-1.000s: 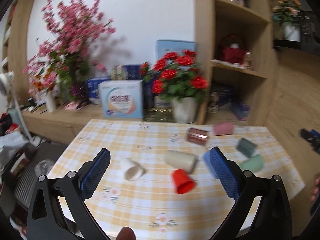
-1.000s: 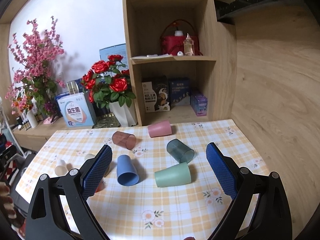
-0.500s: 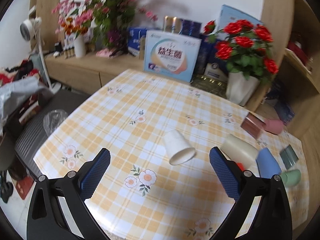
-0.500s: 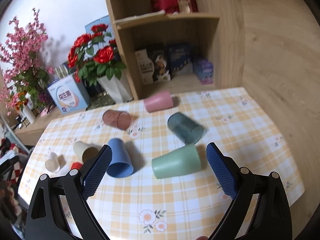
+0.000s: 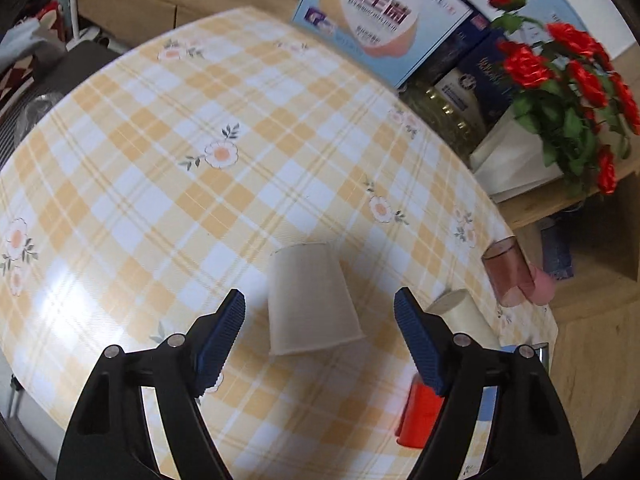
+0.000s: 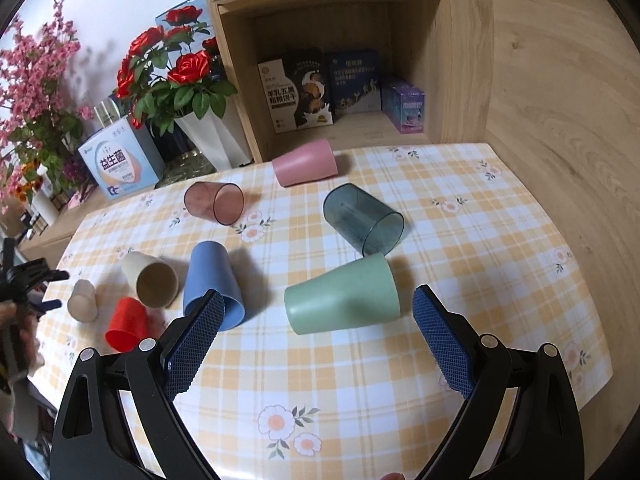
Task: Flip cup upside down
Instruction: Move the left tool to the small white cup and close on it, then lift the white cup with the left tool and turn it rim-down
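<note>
A small white paper cup (image 5: 310, 300) lies on its side on the yellow checked tablecloth (image 5: 160, 160), base away from me, rim toward me. My left gripper (image 5: 320, 316) is open, its blue pads on either side of the cup and not touching it. The same cup shows small in the right wrist view (image 6: 82, 300), next to the left gripper (image 6: 24, 292). My right gripper (image 6: 320, 320) is open and empty just in front of a light green cup (image 6: 344, 294) lying on its side.
Other cups lie on their sides: red (image 6: 128, 322), cream (image 6: 150, 278), blue (image 6: 212, 280), dark teal (image 6: 362, 218), brown clear (image 6: 214, 202), pink (image 6: 306, 162). A rose vase (image 6: 212, 140), boxes and a wooden shelf stand behind the table.
My left gripper has dropped and closed in on the white paper cup, which now sits between its pads. My right gripper has moved closer to the green cup.
</note>
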Available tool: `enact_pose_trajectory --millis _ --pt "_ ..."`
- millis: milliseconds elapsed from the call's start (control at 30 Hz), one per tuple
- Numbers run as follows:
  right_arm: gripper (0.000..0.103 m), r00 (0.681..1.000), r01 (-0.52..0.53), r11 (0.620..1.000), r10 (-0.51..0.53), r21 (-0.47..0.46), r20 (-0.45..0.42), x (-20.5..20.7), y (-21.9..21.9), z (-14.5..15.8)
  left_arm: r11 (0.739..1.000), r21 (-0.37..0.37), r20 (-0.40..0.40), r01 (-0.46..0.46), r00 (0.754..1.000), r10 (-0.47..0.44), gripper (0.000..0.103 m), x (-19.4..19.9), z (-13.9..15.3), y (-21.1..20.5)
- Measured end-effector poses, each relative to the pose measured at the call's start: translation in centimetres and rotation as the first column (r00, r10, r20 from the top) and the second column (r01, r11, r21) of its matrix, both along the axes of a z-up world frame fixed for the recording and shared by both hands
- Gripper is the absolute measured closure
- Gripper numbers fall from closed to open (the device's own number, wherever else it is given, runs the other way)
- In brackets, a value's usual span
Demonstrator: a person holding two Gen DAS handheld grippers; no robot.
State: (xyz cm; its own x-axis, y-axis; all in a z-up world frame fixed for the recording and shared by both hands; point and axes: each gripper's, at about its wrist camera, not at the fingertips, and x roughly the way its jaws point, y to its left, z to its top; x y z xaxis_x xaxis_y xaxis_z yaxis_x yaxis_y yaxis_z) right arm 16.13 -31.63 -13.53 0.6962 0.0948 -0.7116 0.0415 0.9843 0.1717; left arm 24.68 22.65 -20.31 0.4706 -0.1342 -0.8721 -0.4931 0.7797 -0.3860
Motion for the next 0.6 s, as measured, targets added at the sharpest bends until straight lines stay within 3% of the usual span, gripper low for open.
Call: enact_pose_trajectory --millis 433,500,567,600 --pt "0.011 0.999 0.007 1.000 -0.007 0.009 -0.034 0.4 -0.3 -1.2 1.000 0.011 -0.113 0.012 0.994 -0.010 0.028 2.4 -3.6 -0.6" --pt "0.011 0.999 0.009 1.000 -0.009 0.011 -0.037 0.4 -0.4 -1.1 1.000 0.016 -0.121 0.011 0.993 -0.009 0.034 2.6 -3.9 -0.7" --pt "0.011 0.999 0.015 1.000 -0.015 0.014 -0.037 0.4 -0.6 -1.1 1.000 0.003 -0.118 0.017 0.993 -0.017 0.047 2.6 -4.1 -0.7" --pt "0.011 0.999 0.018 1.000 -0.018 0.015 -0.037 0.3 -0.7 -1.1 1.000 0.002 -0.118 0.017 0.993 -0.017 0.048 2.5 -4.1 -0.7"
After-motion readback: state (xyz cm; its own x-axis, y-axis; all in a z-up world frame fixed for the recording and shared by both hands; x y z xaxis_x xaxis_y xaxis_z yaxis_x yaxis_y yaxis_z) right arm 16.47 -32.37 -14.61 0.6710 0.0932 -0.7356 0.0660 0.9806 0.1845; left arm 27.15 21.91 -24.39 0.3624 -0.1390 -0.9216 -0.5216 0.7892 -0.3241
